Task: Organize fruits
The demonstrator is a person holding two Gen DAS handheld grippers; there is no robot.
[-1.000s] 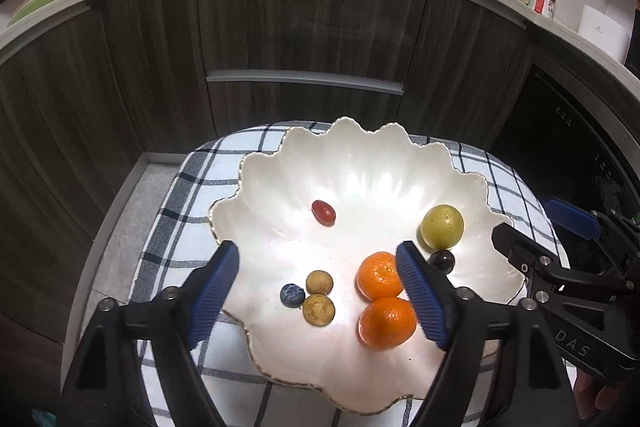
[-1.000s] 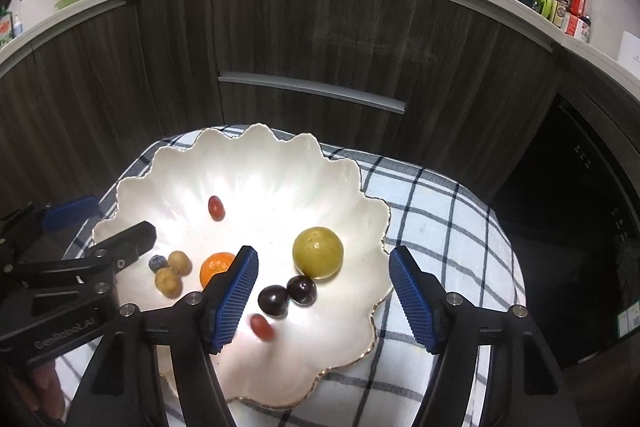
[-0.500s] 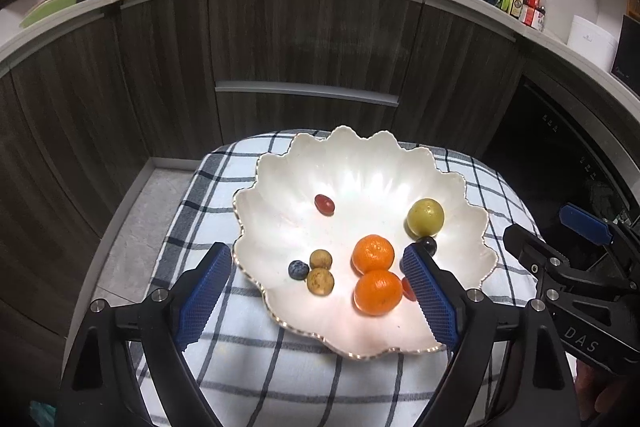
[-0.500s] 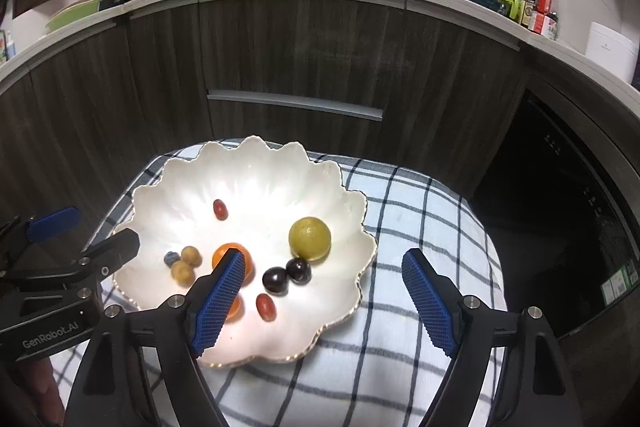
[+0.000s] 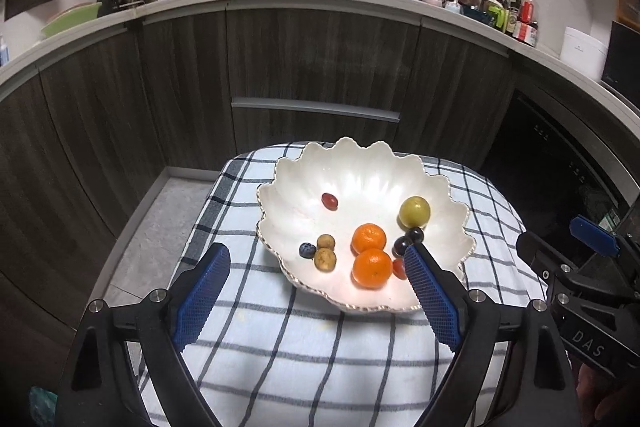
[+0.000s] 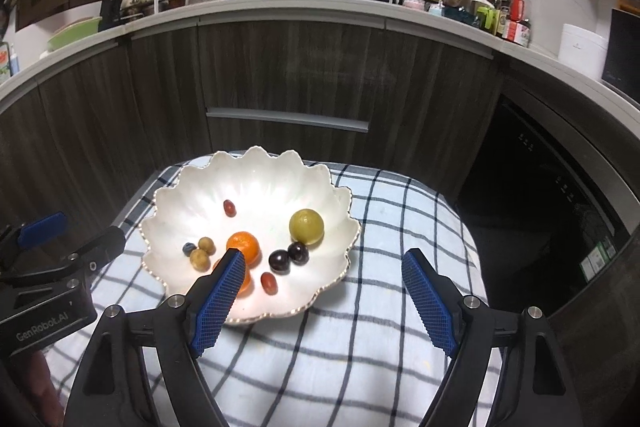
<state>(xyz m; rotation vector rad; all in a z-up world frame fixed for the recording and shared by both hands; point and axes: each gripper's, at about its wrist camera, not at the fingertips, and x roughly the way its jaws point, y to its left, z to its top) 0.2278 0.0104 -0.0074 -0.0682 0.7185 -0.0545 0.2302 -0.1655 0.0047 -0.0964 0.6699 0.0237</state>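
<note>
Fruit all sits inside the scalloped white bowl (image 5: 360,183), which rests on a checked cloth (image 5: 288,347) over a small table, toward its far edge; nothing lies loose on the cloth, so the gathering looks done, though whether sorting by kind is still wanted cannot be told. Left to right in the bowl: blueberry (image 5: 307,250) near the left rim, two small tan round fruits (image 5: 325,259) touching each other just beside it, a red grape (image 5: 329,200) alone toward the far side, two mandarins (image 5: 372,267) touching at the near middle, two dark grapes (image 6: 287,257), and a yellow-green plum-like fruit (image 5: 415,211) toward the right rim. Left gripper (image 5: 316,297) hangs over the near-left part of the cloth, jaws wide apart, nothing between them but the bowl's near rim seen beyond. Right gripper (image 6: 324,301) hovers over the near-right edge, jaws also spread and empty. Left wrist view shows both mandarins whole but its right finger hides most of a second red grape; right wrist view shows that red grape (image 6: 269,283) clear near the near rim and both dark grapes fully, while its left finger covers the nearer mandarin.
</note>
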